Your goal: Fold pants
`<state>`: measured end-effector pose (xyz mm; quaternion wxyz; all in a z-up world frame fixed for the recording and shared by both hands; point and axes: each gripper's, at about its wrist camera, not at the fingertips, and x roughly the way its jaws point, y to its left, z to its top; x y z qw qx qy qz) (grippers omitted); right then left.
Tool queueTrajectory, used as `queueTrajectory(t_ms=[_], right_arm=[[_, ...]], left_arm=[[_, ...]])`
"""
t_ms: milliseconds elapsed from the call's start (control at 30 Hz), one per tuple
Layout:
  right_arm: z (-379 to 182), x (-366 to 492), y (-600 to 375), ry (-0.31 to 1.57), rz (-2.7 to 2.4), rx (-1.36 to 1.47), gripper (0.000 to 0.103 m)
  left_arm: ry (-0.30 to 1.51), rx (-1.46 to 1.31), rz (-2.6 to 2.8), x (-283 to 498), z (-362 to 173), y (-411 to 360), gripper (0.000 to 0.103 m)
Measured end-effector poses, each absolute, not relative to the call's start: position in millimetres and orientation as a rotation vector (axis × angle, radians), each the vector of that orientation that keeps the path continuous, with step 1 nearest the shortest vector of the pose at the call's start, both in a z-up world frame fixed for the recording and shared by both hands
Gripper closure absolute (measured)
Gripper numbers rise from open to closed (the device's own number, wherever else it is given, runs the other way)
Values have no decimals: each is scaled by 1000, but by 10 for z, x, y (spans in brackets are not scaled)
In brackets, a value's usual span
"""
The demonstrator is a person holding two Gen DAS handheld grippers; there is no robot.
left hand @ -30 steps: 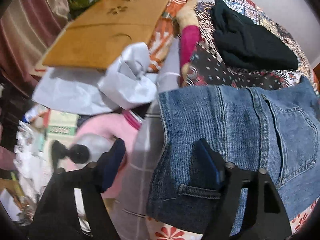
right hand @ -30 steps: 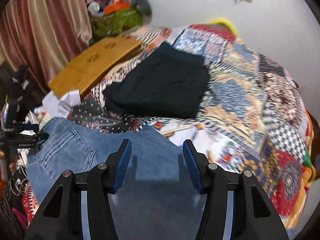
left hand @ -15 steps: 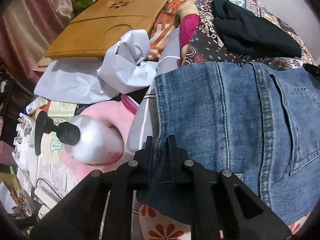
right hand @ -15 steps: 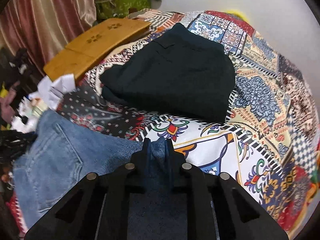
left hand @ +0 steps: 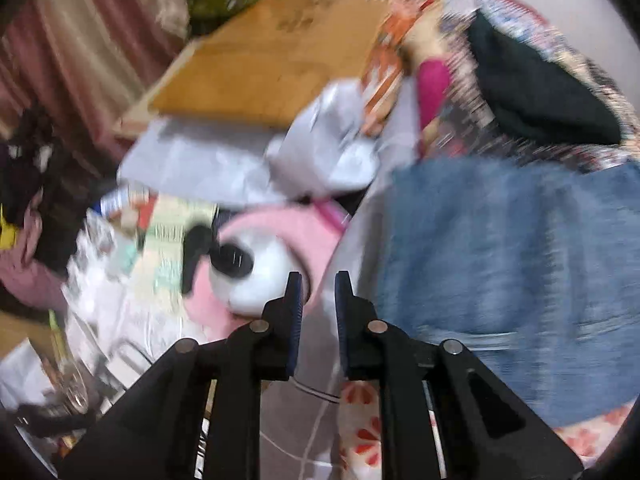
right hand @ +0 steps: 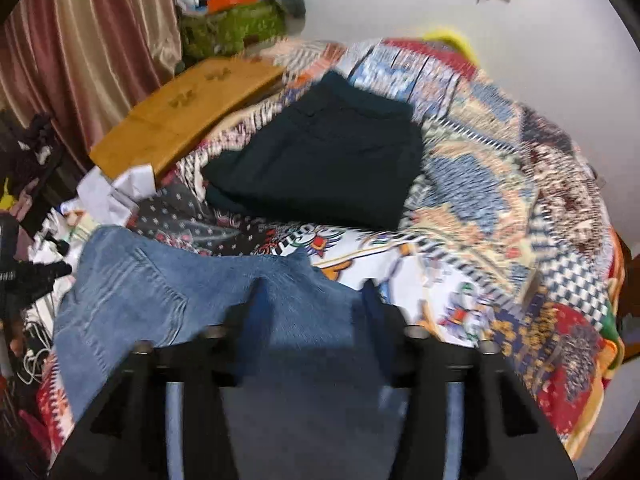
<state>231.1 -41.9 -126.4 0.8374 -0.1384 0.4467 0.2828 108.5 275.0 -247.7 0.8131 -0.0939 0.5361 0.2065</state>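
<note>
While both grippers hang free of denim, jeans [right hand: 132, 300] lie folded on patchwork quilt [right hand: 500, 216]. L gripper [left hand: 316, 292] jaws just eased apart, nothing between; R gripper [right hand: 312, 300] just opened, empty. Recommend re-gripping corners evenly, pressing crease flat.

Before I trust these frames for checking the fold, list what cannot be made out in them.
- Left wrist view: motion blur smears the jeans, so seams and pocket are unreadable; the bottom and right edges cut them off.
- Left wrist view: the clutter beside the bed is too blurred to identify.
- Right wrist view: the right claw is blurred and covers the near part of the jeans, so the fold there is hidden.
- Right wrist view: the bedspread pattern is smeared.
</note>
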Motion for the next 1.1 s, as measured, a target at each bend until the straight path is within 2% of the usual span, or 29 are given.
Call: queueTrajectory(t_ms=[33, 100, 167, 200, 267, 500, 567, 633, 800, 1100], right_arm=[[-1192, 2269, -497, 933, 597, -283, 47], [-1090, 2210, -640, 923, 596, -255, 43], [-1021, 2150, -794, 920, 596, -214, 35], [-1016, 2120, -859, 921, 599, -195, 32], [-1070, 2058, -971, 942, 601, -171, 26], [-1769, 1839, -1246, 1124, 582, -163, 26], [-1838, 1681, -1338, 1072, 598, -154, 24], [-1824, 1585, -1415, 1056, 612, -146, 20], [-1775, 1535, -1722, 1063, 582, -64, 20], [-1463, 1433, -2700, 949, 380, 128, 20]], left_arm=[[1111, -179, 423, 1116, -2326, 2667, 78], [1045, -139, 391, 1186, -2079, 2467, 39], [973, -102, 342, 1299, -1878, 2217, 20], [950, -84, 309, 1368, -1808, 2055, 14], [950, -68, 249, 1499, -1785, 1814, 12], [1127, 84, 131, 1827, -2339, 867, 11], [1096, 108, 177, 1727, -2422, 763, 11], [1073, 134, 199, 1640, -2397, 712, 11], [1107, 139, 164, 1650, -2242, 694, 12], [964, 136, 60, 1850, -1665, 46, 12]])
